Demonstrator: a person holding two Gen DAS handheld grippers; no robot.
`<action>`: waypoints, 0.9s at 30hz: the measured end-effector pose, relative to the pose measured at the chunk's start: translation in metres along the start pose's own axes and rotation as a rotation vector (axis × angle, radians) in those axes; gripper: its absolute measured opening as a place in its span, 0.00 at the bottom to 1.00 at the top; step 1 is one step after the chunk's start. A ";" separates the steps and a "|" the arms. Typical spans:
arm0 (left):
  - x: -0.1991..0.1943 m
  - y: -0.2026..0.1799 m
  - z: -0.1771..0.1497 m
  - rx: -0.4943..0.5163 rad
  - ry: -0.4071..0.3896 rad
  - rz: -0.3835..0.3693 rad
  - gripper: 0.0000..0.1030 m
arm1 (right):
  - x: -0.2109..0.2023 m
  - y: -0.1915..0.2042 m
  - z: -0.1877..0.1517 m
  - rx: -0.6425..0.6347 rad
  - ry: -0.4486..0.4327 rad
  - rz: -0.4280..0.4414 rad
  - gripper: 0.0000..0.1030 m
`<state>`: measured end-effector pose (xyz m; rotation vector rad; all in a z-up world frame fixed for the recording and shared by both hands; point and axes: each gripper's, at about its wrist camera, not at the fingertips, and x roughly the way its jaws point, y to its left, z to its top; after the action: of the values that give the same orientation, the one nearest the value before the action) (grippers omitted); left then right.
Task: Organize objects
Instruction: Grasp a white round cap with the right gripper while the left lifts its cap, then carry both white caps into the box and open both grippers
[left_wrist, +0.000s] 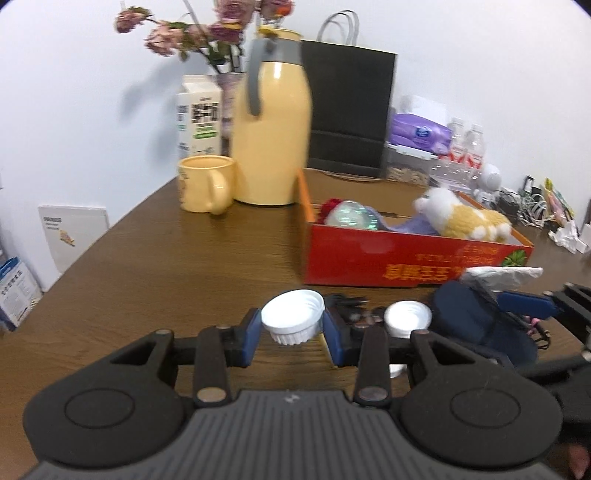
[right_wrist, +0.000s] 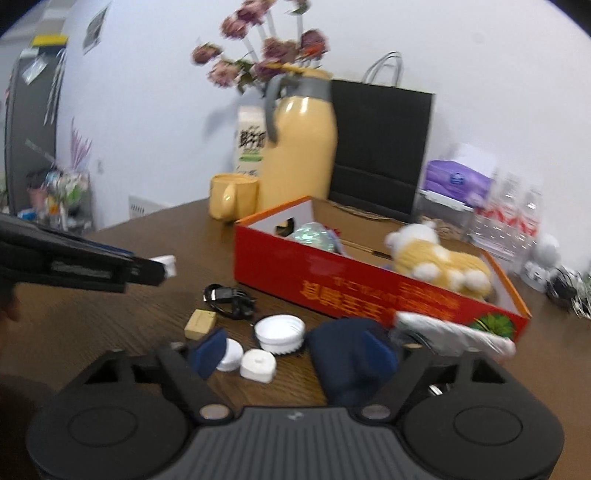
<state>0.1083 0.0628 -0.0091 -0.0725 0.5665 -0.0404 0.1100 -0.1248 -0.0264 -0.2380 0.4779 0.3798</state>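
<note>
My left gripper (left_wrist: 292, 334) is shut on a white ribbed jar lid (left_wrist: 292, 318), held above the brown table (left_wrist: 155, 266). In the right wrist view that gripper (right_wrist: 164, 269) reaches in from the left. My right gripper (right_wrist: 295, 350) is open over small items: a second white ribbed lid (right_wrist: 280, 332), a white cap (right_wrist: 258, 364), a round white disc (right_wrist: 229, 356) and a dark blue pouch (right_wrist: 351, 362). A red cardboard box (left_wrist: 406, 258) holds a plush dog (left_wrist: 465, 216), a shiny ball (left_wrist: 347, 216) and purple cloth.
A yellow thermos (left_wrist: 271, 136), yellow mug (left_wrist: 205, 182), milk carton (left_wrist: 199, 114), flower vase and black paper bag (left_wrist: 351, 110) stand at the back. A black cable (right_wrist: 229, 297) and a tan block (right_wrist: 199, 323) lie on the table. Bottles and clutter fill the right side.
</note>
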 end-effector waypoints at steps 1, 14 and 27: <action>-0.001 0.006 -0.001 -0.005 0.003 0.010 0.36 | 0.009 0.003 0.004 -0.014 0.013 0.010 0.68; -0.006 0.038 -0.003 -0.049 -0.009 0.014 0.36 | 0.067 0.025 0.007 -0.128 0.132 -0.014 0.37; -0.004 0.021 0.006 -0.025 -0.012 0.008 0.36 | 0.050 0.013 0.016 -0.070 0.045 0.013 0.36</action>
<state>0.1084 0.0847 -0.0040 -0.0948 0.5552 -0.0254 0.1516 -0.0931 -0.0387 -0.3115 0.5114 0.4048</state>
